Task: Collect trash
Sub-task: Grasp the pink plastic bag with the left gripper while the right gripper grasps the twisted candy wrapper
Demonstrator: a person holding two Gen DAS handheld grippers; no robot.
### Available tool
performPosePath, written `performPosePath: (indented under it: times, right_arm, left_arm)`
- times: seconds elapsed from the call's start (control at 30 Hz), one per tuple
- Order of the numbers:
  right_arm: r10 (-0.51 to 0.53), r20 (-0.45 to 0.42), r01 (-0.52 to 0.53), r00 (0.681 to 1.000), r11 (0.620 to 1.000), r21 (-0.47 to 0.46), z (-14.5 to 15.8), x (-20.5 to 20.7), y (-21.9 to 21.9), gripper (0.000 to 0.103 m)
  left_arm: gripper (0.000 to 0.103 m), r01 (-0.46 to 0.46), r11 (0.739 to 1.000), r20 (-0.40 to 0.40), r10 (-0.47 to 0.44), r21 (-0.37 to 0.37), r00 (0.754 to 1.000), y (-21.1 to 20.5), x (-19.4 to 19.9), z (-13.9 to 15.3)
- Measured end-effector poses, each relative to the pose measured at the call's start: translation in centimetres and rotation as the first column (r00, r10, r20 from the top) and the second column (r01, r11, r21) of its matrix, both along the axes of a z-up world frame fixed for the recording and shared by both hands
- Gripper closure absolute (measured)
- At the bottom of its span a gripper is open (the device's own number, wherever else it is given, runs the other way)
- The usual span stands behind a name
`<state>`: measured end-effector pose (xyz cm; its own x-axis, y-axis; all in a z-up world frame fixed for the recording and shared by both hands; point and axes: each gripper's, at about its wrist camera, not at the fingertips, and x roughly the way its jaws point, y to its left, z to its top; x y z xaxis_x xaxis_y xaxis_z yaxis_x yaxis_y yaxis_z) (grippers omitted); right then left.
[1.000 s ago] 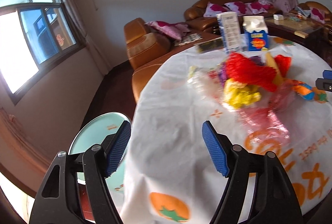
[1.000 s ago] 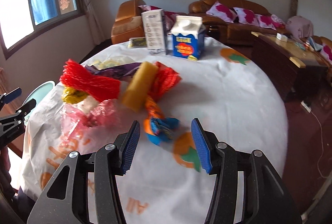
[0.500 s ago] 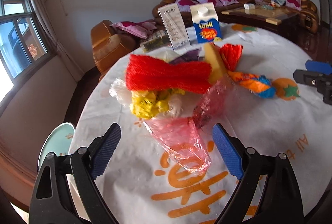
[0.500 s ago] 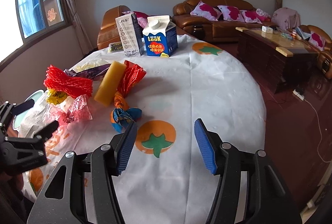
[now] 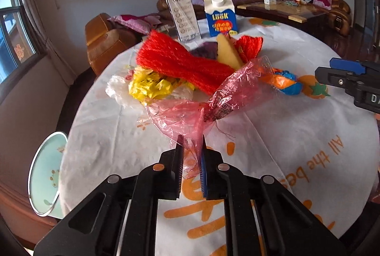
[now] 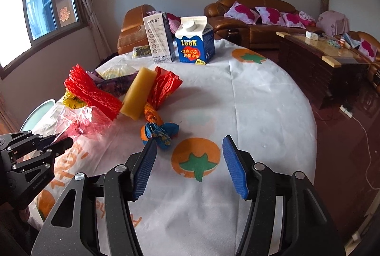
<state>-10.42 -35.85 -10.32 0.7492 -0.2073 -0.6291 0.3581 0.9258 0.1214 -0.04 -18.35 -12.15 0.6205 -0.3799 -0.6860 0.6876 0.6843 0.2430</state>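
Observation:
A crumpled pink plastic bag (image 5: pixel 213 101) lies at the near edge of a trash pile on the round table (image 5: pixel 285 137). My left gripper (image 5: pixel 192 139) is closing, its jaws nearly together, with the bag's near tail pinched between the pads. The pile behind it holds a red mesh sleeve (image 5: pixel 180 63), a yellow bag (image 5: pixel 147 86), a yellow foam block (image 5: pixel 228 54) and an orange-blue wrapper (image 6: pixel 159 130). My right gripper (image 6: pixel 190 140) hovers open over the cloth just right of that wrapper, with nothing between its fingers. It also shows at the right edge of the left wrist view.
A blue milk carton (image 6: pixel 194 42) and a white carton (image 6: pixel 159 37) stand at the table's far side. A round teal seat (image 5: pixel 45 175) sits low beyond the table's left edge. Brown sofas (image 6: pixel 249 18) and a coffee table (image 6: pixel 327 54) fill the room behind.
My left gripper swung from the table's left edge toward the pile, came down over the pink bag with wide jaws, then closed on the bag's tail. The right gripper stayed nearly still.

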Motion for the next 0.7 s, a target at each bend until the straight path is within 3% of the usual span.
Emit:
performPosePath:
  times: [0.33,0.53,0.57,0.6,0.7]
  right_arm:
    - [0.066,-0.042,-0.067,0.997,0.998,-0.019,0.7,3.5,1.5,0.045]
    - [0.105,-0.166,-0.106,0.981,0.994,0.000,-0.8,7.2,1.6,0.045]
    - [0.111,-0.181,-0.111,0.977,0.994,0.010,-1.1,7.5,1.5,0.052]
    - [0.117,-0.207,-0.115,0.971,0.993,0.022,-1.6,7.8,1.4,0.068]
    - [0.132,-0.221,-0.122,0.966,0.991,0.057,-2.1,7.9,1.0,0.081]
  left_arm:
    - [0.092,-0.098,0.994,0.152,0.103,-0.039,0.983,5.2,0.0,4.2]
    - [0.092,-0.231,0.972,0.139,0.235,-0.050,0.962,9.0,3.1,4.0]
    - [0.092,-0.241,0.969,0.134,0.246,-0.051,0.960,9.3,3.5,3.9]
    - [0.092,-0.256,0.965,0.125,0.261,-0.052,0.957,9.9,3.9,3.7]
    - [0.092,-0.278,0.959,0.109,0.283,-0.061,0.953,11.0,4.5,3.5]
